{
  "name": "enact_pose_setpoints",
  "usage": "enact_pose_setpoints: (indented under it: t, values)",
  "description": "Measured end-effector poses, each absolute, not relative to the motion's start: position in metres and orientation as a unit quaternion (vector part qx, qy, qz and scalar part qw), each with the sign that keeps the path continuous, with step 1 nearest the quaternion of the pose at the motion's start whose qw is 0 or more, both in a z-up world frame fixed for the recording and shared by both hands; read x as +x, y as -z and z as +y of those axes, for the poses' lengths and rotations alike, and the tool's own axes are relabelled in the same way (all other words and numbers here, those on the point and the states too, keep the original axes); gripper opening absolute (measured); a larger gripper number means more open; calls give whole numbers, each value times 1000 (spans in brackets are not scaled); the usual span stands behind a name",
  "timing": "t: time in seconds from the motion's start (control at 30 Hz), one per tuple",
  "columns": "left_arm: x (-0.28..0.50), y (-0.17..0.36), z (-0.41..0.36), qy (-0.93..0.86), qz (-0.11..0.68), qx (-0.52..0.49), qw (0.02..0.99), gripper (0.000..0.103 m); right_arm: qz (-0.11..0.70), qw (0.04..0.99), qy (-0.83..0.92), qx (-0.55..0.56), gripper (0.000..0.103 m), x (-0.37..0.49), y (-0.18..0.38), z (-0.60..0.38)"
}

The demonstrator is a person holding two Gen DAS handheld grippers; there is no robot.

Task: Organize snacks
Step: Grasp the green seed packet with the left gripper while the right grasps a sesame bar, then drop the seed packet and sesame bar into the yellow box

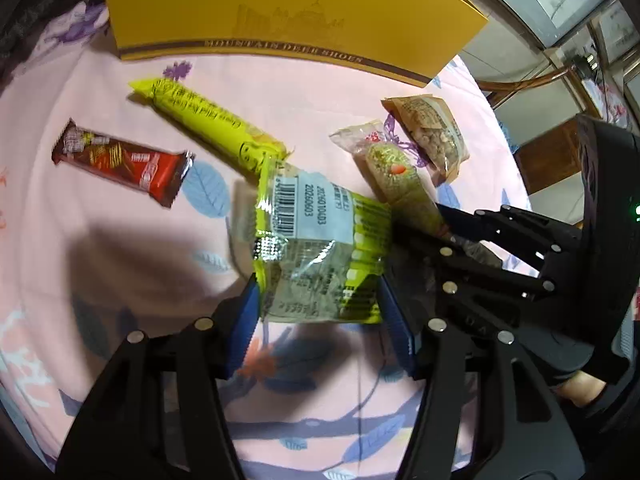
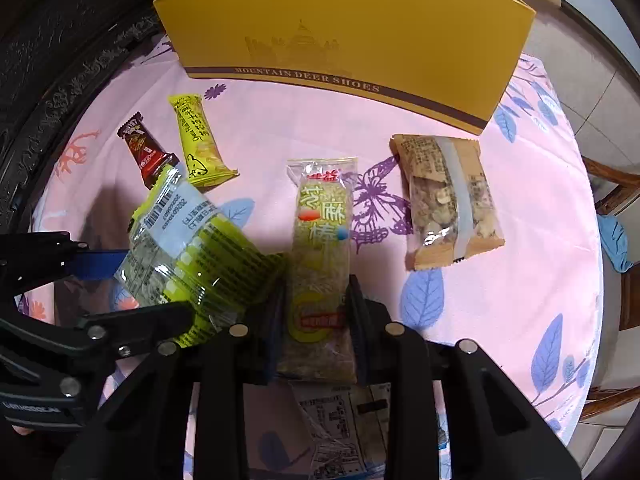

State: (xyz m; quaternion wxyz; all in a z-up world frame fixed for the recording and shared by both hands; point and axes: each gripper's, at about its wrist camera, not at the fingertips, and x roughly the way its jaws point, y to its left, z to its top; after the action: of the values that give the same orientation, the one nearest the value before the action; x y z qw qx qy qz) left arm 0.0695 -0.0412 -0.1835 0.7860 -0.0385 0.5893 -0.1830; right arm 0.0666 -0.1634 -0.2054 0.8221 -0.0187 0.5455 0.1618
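- Your left gripper (image 1: 318, 300) is clamped on the green packet (image 1: 320, 248).
- Your right gripper (image 2: 316, 308) is clamped on the sesame bar (image 2: 320, 256), just beside the left.

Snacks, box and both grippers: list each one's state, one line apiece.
left gripper: shut on green packet
green packet: held, lifted off the cloth
right gripper: shut on sesame stick packet
sesame stick packet: gripped at its near end
yellow bar: lying loose on the cloth
red chocolate bar: lying loose on the cloth
brown nut packet: lying loose, sealed
yellow shoe box: standing at the far edge
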Motion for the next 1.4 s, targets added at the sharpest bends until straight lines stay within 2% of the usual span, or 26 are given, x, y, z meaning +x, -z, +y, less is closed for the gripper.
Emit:
enact_pose_setpoints:
  t: [0.27,0.3,0.33,0.43,0.63,0.8,1.0,1.4]
  values:
    - [69,173,-44,222,578,-88,780,55,534,828,-171,-16,31,63,205,-167]
    - [70,175,-48,244,584,-98,768,24,535,826,-176,-17,31,63,205,-167]
    - [72,178,-54,267,595,-113,750,14,531,827,-183,-33,31,61,205,-164]
    - [74,179,-75,250,591,-61,764,17,524,828,-195,-48,31,57,205,-164]
    - [87,192,-73,228,617,-82,748,19,527,827,-195,-31,31,49,203,-169]
    - [82,186,-72,218,599,-56,768,16,516,834,-195,-32,30,35,199,-177]
    - [83,172,-56,180,585,-44,790,16,493,850,-184,-27,30,32,185,-184]
    - [90,104,-28,139,526,-45,838,16,434,878,-200,35,30,51,118,-184]
